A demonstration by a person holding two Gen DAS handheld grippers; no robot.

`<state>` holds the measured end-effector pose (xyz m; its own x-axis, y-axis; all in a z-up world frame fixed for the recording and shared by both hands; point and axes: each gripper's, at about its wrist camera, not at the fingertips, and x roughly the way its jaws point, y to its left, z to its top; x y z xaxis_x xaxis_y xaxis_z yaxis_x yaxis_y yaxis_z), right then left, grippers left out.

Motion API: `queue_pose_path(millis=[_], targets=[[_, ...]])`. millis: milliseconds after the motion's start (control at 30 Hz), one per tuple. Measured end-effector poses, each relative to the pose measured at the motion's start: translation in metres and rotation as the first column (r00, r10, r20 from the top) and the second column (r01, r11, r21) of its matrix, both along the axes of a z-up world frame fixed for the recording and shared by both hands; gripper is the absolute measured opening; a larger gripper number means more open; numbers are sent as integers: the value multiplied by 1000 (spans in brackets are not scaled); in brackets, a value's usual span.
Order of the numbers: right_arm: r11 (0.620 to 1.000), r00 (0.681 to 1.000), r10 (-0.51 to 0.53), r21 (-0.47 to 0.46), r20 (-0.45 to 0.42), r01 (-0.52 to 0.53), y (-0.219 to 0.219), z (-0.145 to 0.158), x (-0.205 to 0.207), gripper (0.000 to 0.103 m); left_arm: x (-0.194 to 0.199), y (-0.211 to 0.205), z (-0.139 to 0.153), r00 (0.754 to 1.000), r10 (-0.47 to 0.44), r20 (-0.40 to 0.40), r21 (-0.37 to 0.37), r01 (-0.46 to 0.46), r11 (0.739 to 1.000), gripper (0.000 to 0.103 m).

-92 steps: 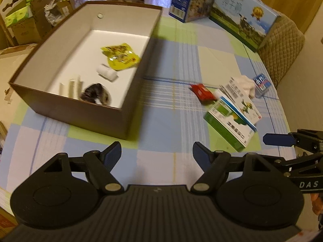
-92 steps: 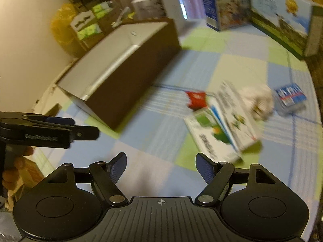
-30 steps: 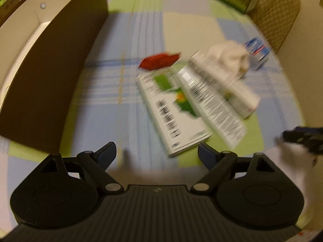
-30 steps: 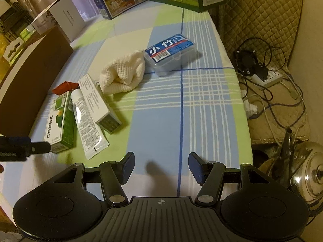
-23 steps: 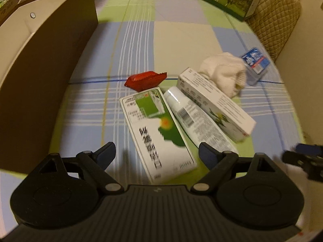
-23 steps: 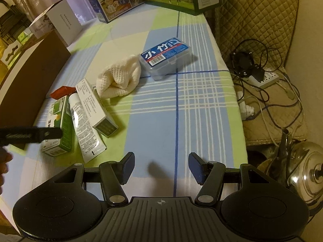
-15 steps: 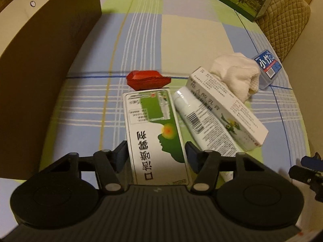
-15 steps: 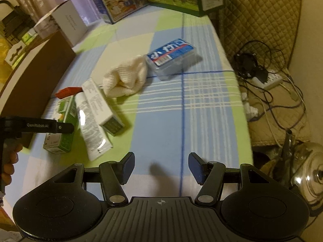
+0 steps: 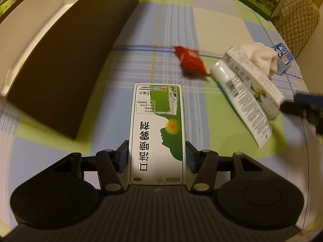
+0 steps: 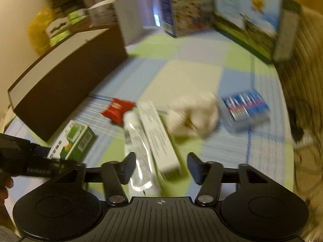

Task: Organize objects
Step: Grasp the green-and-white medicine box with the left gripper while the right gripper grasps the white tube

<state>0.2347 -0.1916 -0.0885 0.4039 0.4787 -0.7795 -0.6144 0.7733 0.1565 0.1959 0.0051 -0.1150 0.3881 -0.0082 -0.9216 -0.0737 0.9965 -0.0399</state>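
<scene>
A green and white medicine box (image 9: pixel 156 121) sits between the fingers of my left gripper (image 9: pixel 157 151), whose jaws are closing with the pads pressed on both long sides. It lies apart from the white tube (image 9: pixel 238 92) and the long white carton (image 9: pixel 256 80). My right gripper (image 10: pixel 161 159) hovers over the near ends of the tube (image 10: pixel 137 147) and the carton (image 10: pixel 159 137). Its jaws are closing, and the pads touch neither. A red packet (image 10: pixel 117 109), a cream cloth (image 10: pixel 193 117) and a clear case with a blue label (image 10: pixel 244 109) lie beyond.
The open brown storage box (image 9: pixel 66 70) stands at the left on the checked tablecloth (image 9: pixel 212 30). Large printed cartons (image 10: pixel 246 24) and a white box (image 10: pixel 127 20) line the far edge. A quilted chair back (image 9: pixel 296 16) rises at the right.
My left jaws closed onto the green and white box, which now lies left of the tube instead of against it. My right gripper swung left over the tube and carton, and its jaws narrowed.
</scene>
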Motion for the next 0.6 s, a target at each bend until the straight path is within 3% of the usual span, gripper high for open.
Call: queue_pose_path(millis=[167,267,533,600], targets=[[992,992,122,12,10,-122,34,-3,2,45,-9,11,2,1000,27,-9,-6,-27,1000,52],[991,991,134,-28,-4,-134,53,-18,6,45,-10,18,2,999,38,-11,-12,-38,999,52],[971,980,188,-161,69,-175,89,-47,11,45,-1,20,2,999,34,-10,-6,-34,999,52],[966,979,195,-185,63,-180,94,-53,12,39,3,21,1,999,33,-8,-8,-33,999,52]])
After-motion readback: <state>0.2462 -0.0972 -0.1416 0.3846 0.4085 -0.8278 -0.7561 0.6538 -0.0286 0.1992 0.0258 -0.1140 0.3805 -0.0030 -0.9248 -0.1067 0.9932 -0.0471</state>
